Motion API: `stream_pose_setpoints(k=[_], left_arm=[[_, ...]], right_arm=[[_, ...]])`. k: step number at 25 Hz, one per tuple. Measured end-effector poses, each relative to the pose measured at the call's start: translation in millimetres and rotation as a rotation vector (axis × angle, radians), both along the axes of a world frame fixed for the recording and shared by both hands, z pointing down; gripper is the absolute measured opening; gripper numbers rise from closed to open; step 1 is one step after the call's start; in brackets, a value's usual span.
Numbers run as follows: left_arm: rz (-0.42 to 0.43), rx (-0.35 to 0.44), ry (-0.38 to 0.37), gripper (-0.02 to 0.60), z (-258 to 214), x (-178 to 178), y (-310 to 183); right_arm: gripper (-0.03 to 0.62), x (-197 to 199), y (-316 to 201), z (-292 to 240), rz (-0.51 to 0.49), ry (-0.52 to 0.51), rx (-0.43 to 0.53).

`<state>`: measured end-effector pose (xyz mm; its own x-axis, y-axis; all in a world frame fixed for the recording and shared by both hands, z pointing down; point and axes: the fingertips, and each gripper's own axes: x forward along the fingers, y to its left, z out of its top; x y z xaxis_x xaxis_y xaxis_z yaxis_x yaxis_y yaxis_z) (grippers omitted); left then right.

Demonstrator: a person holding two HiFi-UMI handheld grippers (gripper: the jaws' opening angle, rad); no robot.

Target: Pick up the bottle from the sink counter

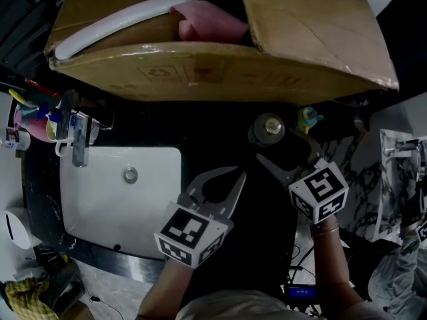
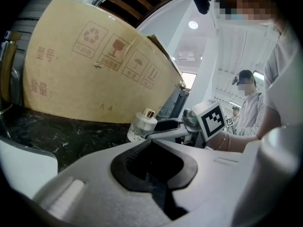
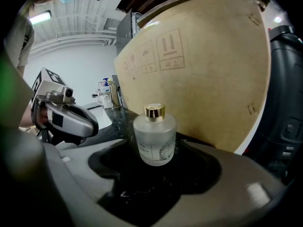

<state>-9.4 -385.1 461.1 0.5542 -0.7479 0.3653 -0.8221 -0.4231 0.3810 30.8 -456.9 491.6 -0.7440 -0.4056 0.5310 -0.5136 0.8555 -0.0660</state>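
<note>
Item: bottle (image 3: 155, 135), frosted, gold cap, upright on the dark counter (image 1: 200, 129), centre of the right gripper view, before the cardboard box (image 3: 208, 65).
My right gripper (image 1: 288, 151): jaws spread either side of it, not touching.
My left gripper (image 1: 239, 173): closed, empty.
Done: approach. Outstanding: clamp, lift.
Head view alone shows the sink (image 1: 107, 205), lower left.

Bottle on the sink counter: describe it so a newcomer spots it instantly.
Find the big cardboard box over the dark counter. Right of the white sink, before the box, stands the bottle. Only it is squat frosted glass with a gold cap.
</note>
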Motion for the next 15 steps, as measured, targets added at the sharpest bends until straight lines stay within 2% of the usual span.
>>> stream_pose_setpoints(k=[4, 15], left_arm=[[-0.015, -0.007, -0.001, 0.006, 3, -6, 0], [-0.049, -0.009, 0.000, 0.006, 3, -17, -2]], right_arm=[[0.358, -10, -5, 6, -0.038, 0.019, -0.012], [0.360, -34, -22, 3, -0.071, 0.005, 0.011]])
